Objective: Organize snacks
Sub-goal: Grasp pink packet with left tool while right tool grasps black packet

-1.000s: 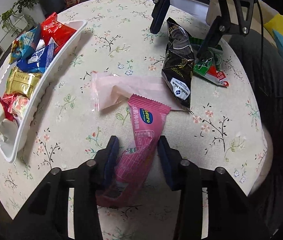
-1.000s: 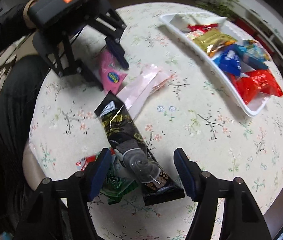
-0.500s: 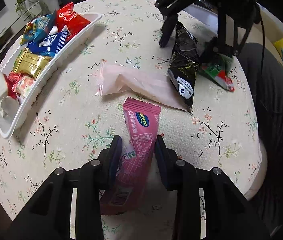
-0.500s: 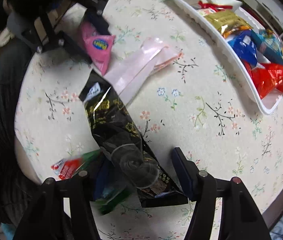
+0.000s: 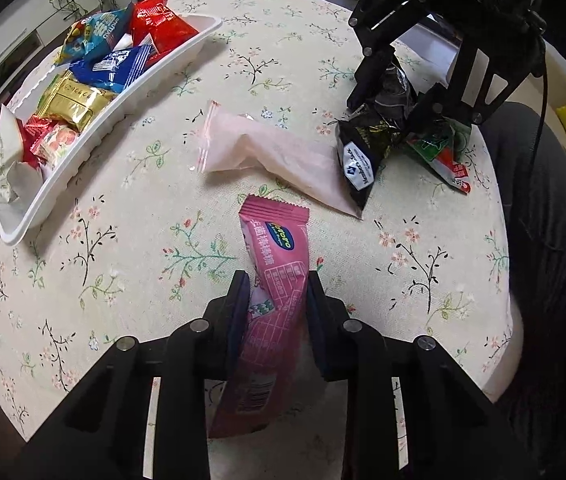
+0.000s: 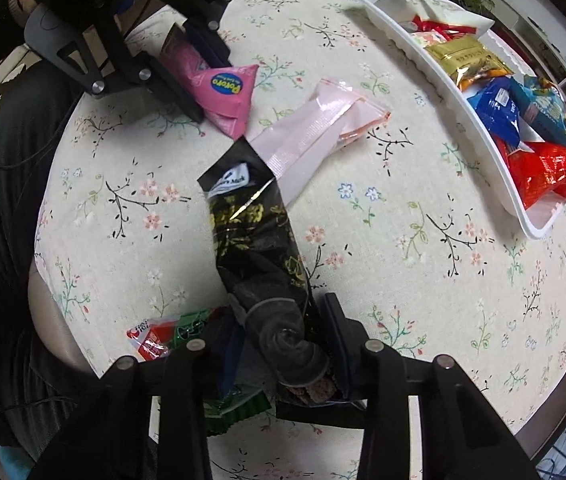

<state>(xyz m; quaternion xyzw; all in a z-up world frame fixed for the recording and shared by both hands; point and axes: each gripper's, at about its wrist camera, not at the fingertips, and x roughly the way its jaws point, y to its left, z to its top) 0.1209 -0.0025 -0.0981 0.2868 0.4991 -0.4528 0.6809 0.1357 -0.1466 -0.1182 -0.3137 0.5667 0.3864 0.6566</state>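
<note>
L gripper (image 5: 277,300): clenched on pink pack (image 5: 273,280). R gripper (image 6: 283,336): clenched on black pack (image 6: 259,232); green pack (image 6: 187,328) at its left finger. Pale bag (image 5: 267,152) ahead; tray (image 5: 95,128) front-left of L.

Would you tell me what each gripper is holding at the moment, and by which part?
The left gripper clamps the pink snack packet around its middle. The right gripper is closed on the black snack bag near its lower, crumpled end.
</note>
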